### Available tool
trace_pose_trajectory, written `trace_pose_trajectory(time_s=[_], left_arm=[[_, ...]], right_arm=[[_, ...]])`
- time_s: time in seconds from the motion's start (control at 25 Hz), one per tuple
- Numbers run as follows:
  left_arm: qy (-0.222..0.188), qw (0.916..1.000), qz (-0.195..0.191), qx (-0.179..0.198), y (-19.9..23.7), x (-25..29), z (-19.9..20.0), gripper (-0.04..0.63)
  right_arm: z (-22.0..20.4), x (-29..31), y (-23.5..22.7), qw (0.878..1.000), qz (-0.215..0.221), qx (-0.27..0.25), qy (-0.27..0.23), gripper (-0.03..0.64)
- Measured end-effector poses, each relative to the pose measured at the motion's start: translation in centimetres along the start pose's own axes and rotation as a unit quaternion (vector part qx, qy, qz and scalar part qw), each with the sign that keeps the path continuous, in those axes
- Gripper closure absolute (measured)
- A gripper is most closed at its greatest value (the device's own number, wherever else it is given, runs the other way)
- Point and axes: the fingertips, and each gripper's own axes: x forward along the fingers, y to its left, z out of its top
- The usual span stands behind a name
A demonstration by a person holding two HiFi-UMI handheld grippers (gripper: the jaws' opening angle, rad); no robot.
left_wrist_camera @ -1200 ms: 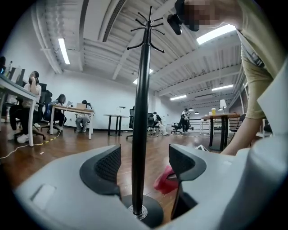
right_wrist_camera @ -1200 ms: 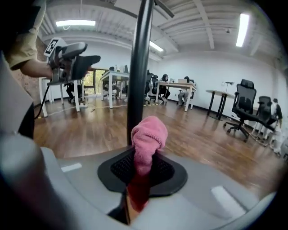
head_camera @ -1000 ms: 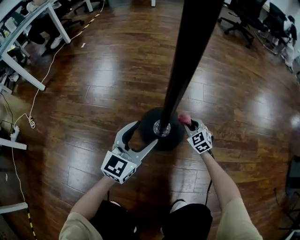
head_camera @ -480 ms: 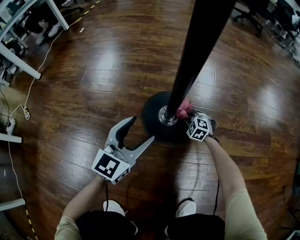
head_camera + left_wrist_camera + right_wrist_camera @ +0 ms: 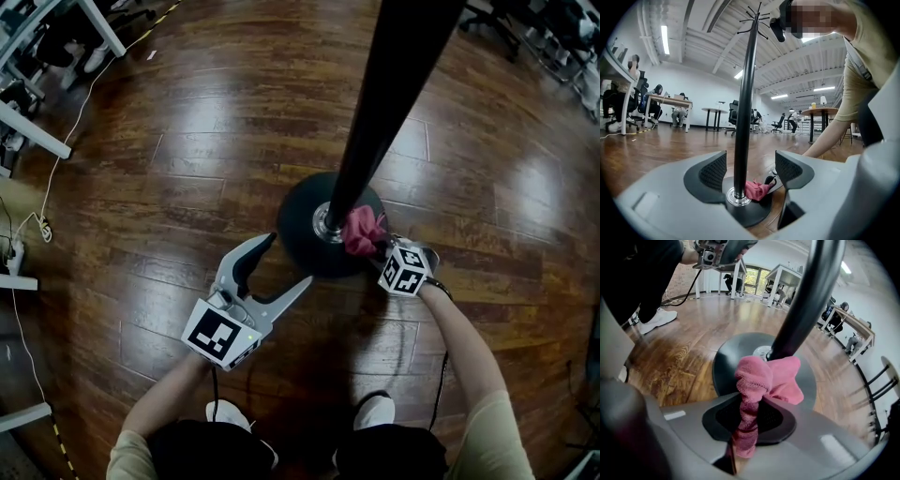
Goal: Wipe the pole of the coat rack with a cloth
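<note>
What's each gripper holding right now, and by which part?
The right gripper is shut on the pink cloth, pinching its twisted, bunched end; the rest touches the pole. The left gripper is open, holding nothing.

A glossy brown wood-plank floor (image 5: 187,141) carries white-legged desks (image 5: 37,131) and black wheeled office chairs (image 5: 733,112), under white walls (image 5: 693,79) and bright ceiling strip lights (image 5: 664,40).

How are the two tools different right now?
The left tool is open and empty; the right tool is shut on the pink cloth. The right tool holds its cloth against the pole at the bottom; the left tool sits apart from the pole. Both point toward the black base.
</note>
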Motion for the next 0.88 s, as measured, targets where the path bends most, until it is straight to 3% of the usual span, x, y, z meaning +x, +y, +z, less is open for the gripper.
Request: trace_pose_trajectory(time_s=[0.24, 0.4, 0.64, 0.88], left_arm=[[0.0, 0.9999, 0.007, -0.012, 0.7, -0.7, -0.6, 0.29], [0.002, 0.9999, 0.012, -0.011, 1.2, -1.6, -0.8, 0.29], [0.003, 0.9996, 0.027, -0.011, 2.0, -2.6, -1.3, 0.29], [0.007, 0.9995, 0.031, -0.003, 2.4, -3.5, -1.6, 0.29]], right_arm=[[1.7, 0.0, 3.3, 1.0, -0.011, 0.016, 0.009, 0.57], [3.7, 0.8, 4.9, 1.0, -0.011, -0.006, 0.013, 0.571], [6.7, 2.3, 5.4, 0.999, -0.014, -0.026, 0.013, 0.571], [10.2, 4.0, 5.2, 1.0, -0.023, -0.008, -0.008, 0.571]])
